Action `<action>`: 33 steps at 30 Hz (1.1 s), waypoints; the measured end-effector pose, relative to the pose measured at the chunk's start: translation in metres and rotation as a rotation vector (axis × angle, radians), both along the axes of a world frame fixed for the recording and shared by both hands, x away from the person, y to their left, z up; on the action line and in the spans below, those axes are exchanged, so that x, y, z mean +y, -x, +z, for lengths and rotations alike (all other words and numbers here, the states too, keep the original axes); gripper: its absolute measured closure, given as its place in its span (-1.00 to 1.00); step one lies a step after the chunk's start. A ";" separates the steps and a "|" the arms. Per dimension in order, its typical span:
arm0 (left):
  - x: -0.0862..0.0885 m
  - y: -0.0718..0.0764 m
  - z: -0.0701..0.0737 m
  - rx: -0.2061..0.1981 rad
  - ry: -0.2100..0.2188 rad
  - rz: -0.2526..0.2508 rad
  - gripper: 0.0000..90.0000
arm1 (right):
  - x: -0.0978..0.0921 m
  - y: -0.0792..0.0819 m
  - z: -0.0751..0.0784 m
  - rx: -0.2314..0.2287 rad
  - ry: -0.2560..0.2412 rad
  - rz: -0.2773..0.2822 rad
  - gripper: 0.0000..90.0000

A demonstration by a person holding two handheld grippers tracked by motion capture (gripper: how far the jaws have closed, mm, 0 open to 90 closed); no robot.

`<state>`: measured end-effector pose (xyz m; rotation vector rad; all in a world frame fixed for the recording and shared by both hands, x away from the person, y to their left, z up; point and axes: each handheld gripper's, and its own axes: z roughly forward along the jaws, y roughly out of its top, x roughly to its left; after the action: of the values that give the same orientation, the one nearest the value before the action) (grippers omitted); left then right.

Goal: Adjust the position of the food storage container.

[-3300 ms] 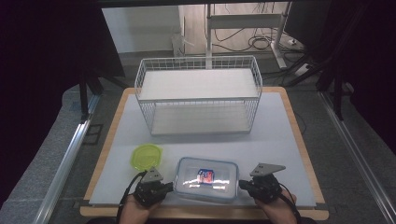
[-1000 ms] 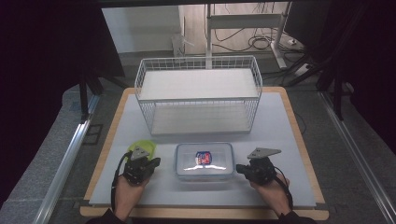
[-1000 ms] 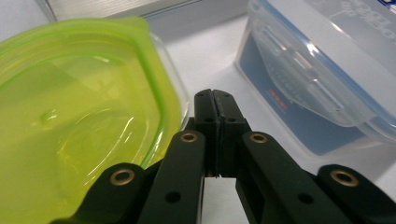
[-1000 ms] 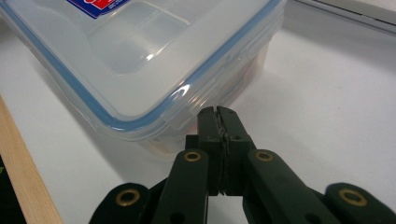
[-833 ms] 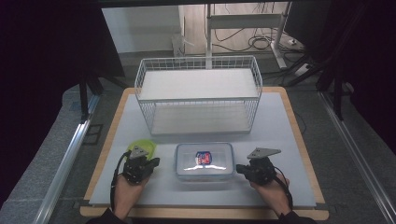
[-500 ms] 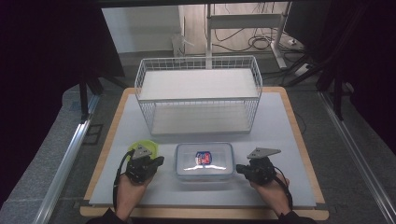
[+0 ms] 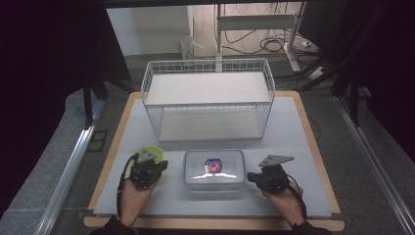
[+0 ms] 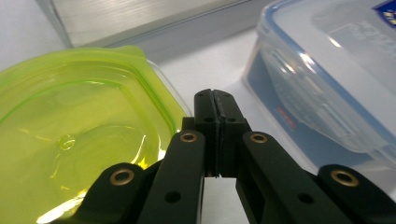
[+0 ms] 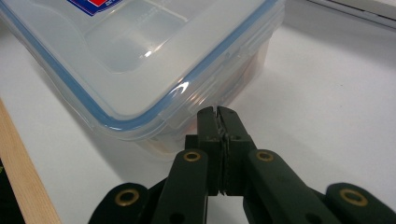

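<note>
A clear plastic food box [image 7: 214,169] with a blue-sealed lid and a red and blue label sits near the table's front edge. My left gripper [image 7: 163,167] is shut just left of it, jaws pressed together with nothing between them, tips [image 8: 214,95] between the box [image 8: 327,79] and a yellow-green lid [image 8: 79,140]. My right gripper [image 7: 250,176] is shut just right of the box, its tips [image 9: 217,113] close to the box's side latch [image 9: 219,88], holding nothing.
A white wire basket shelf [image 7: 208,98] stands at the back middle of the white table top [image 7: 293,127]. The yellow-green lid [image 7: 147,152] lies partly under my left gripper. The wooden table edge [image 9: 23,158] runs along the front.
Over the last three seconds both hands and the box moved a little away from the front edge. In the last second my left gripper shifted slightly right toward the box; the right stayed still.
</note>
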<state>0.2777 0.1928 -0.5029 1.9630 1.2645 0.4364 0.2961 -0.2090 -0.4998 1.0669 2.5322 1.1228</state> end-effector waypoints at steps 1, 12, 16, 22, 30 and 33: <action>0.002 -0.001 0.000 0.002 0.004 0.008 1.00 | 0.000 0.000 0.000 0.000 0.000 0.000 0.97; 0.017 -0.007 -0.001 0.006 -0.001 0.044 1.00 | 0.000 0.000 0.000 0.000 -0.001 0.000 0.97; 0.025 -0.009 -0.001 0.012 -0.007 0.061 1.00 | -0.001 0.000 0.000 0.000 -0.002 -0.002 0.97; 0.025 -0.007 -0.001 0.007 -0.021 0.060 0.97 | -0.001 0.000 0.001 0.001 0.001 -0.001 0.97; 0.012 0.012 0.002 -0.032 -0.052 -0.040 0.55 | -0.011 0.001 0.004 -0.017 -0.002 -0.024 0.79; 0.007 0.020 0.001 -0.051 -0.067 -0.092 0.25 | -0.016 0.003 0.005 -0.023 -0.006 -0.040 0.62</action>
<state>0.2577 0.1999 -0.5020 2.0441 1.1358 0.4850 0.2933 -0.2250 -0.4950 1.0945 2.4802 1.1259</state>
